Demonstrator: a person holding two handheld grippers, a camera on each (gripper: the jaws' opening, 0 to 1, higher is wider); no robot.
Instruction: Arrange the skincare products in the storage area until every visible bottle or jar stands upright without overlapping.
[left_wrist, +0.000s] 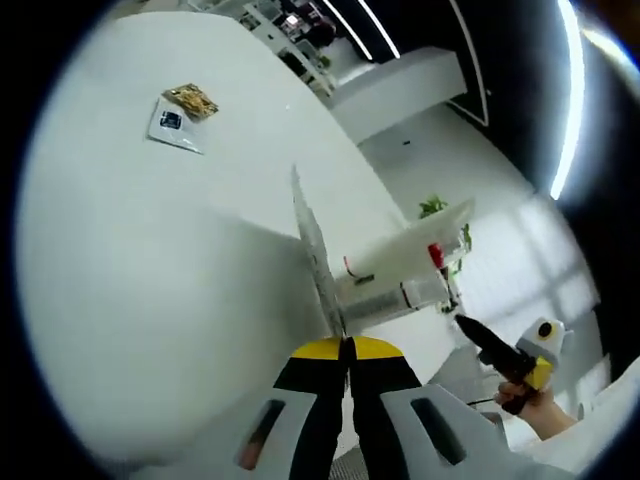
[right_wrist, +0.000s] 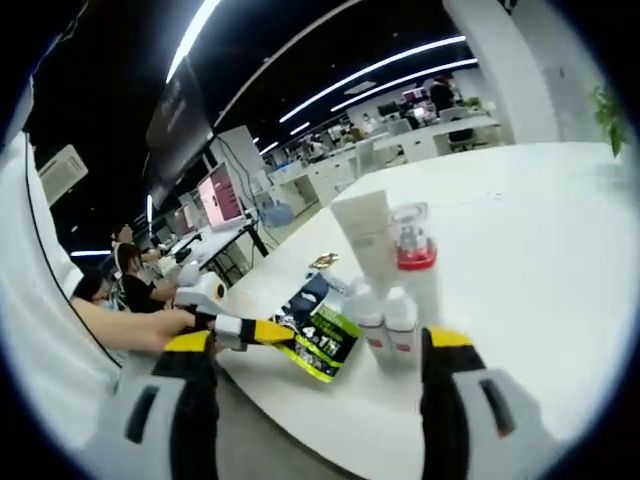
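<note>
Left gripper (left_wrist: 345, 345) hovering over white table (left_wrist: 150, 270), jaws pinching shut on edge of green sachet (left_wrist: 310, 250), seen edge-on as thin sliver. In right gripper view that same sachet (right_wrist: 320, 345) lying near table edge (right_wrist: 520, 250), left gripper (right_wrist: 262, 332) clamping it from left. Right gripper (right_wrist: 318, 400) hanging just before table, jaws spreading wide, gripping nothing. White tube (right_wrist: 365, 240), clear-capped red-collared bottle (right_wrist: 412, 260) and two small white bottles (right_wrist: 385, 320) standing upright together just beside sachet. Flat packet (left_wrist: 182, 115) lying well apart on table.
</note>
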